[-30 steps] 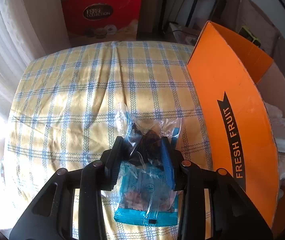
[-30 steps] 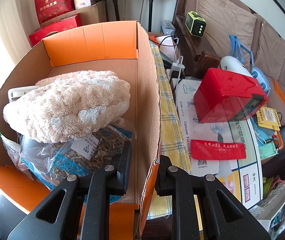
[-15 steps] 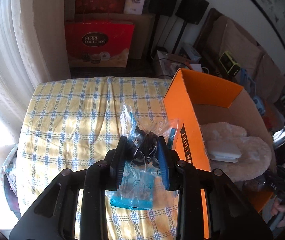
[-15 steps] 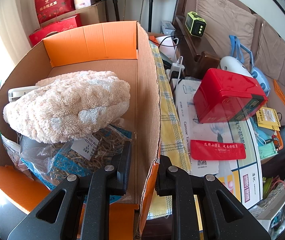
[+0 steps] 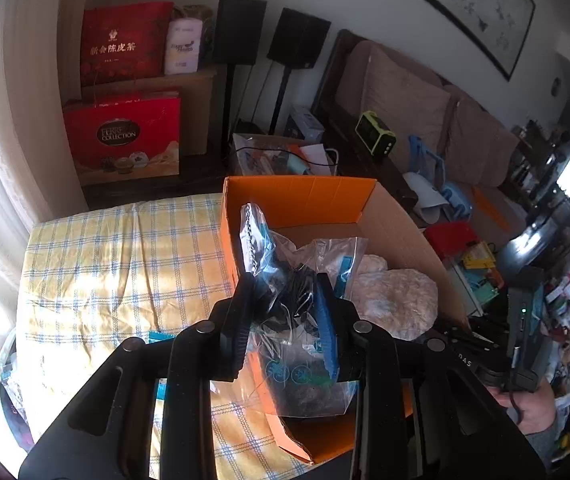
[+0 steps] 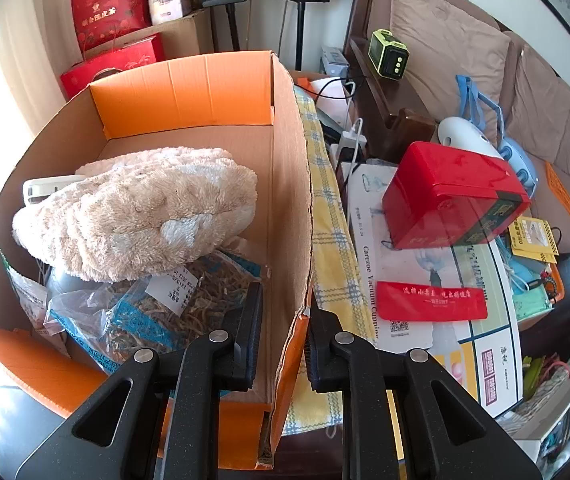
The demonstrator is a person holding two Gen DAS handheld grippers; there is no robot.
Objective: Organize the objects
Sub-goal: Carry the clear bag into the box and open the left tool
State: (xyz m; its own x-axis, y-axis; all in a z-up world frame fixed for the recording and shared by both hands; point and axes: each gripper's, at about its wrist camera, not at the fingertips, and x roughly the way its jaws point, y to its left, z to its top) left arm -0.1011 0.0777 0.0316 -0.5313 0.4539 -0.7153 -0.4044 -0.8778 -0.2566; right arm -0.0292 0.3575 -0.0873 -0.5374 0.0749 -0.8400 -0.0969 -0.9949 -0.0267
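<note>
My left gripper [image 5: 287, 304] is shut on a clear plastic bag with blue print and dark dried contents [image 5: 305, 376]. It holds the bag in the air over the near left edge of the orange cardboard box [image 5: 297, 196]. My right gripper [image 6: 283, 320] is shut on the box's right wall [image 6: 289, 200], one finger inside and one outside. Inside the box lie a fluffy beige plush [image 6: 141, 208], a bag of dried strips [image 6: 173, 304] and a white device [image 6: 45, 186].
The box stands on a yellow checked tablecloth [image 5: 117, 264]. A red box [image 6: 453, 196], a red pouch [image 6: 431, 302] and papers crowd the table to the right. Red gift boxes [image 5: 125, 136] and speakers stand behind. A sofa is at far right.
My left gripper has lifted the bag off the tablecloth and carried it right, up over the box's edge. My right gripper has kept its hold on the box wall.
</note>
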